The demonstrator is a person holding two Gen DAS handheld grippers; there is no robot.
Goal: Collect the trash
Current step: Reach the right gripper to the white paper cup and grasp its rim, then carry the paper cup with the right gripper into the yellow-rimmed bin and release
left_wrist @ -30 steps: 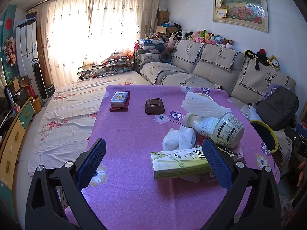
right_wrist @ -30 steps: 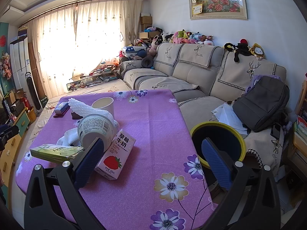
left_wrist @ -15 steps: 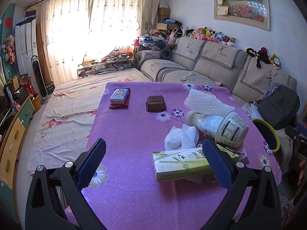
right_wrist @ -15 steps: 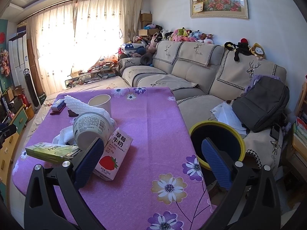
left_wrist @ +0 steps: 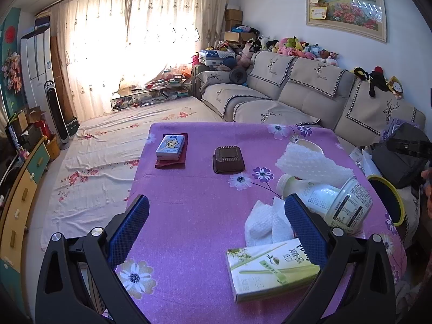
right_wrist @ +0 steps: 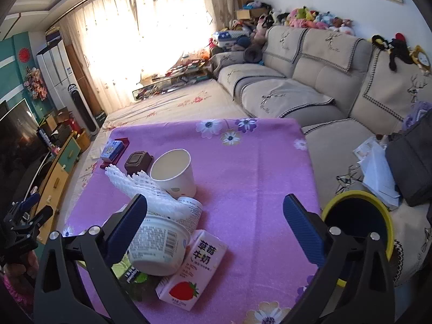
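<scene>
Purple flowered tablecloth (right_wrist: pixel 243 162), left to right: white foam-net sleeve (right_wrist: pixel 135 186), ribbed; paper cup (right_wrist: pixel 174 171), upright; glossy plastic bottle (right_wrist: pixel 162 240) on its side; strawberry milk carton (right_wrist: pixel 194 270) at the near edge. Right gripper (right_wrist: pixel 216 226) — jaws closing, nothing between. Round yellow-rimmed bin (right_wrist: pixel 359 216) off the right edge.

Left gripper (left_wrist: pixel 216 229) — released, beside the flat green box (left_wrist: pixel 270 267).

– What trash lay on the purple cloth?

– A white bottle (right_wrist: pixel 159 245) on its side, base toward the camera, under white foam netting (right_wrist: pixel 140 189). A strawberry milk carton (right_wrist: pixel 193 270) lay flat against it, a green box (left_wrist: pixel 270 270) beside.

– Anything else?

– An upright paper cup (right_wrist: pixel 174 171), seemingly empty, and crumpled tissue (left_wrist: pixel 266 225). The yellow-rimmed bin (right_wrist: pixel 356 220) stood just off the table's edge.
</scene>
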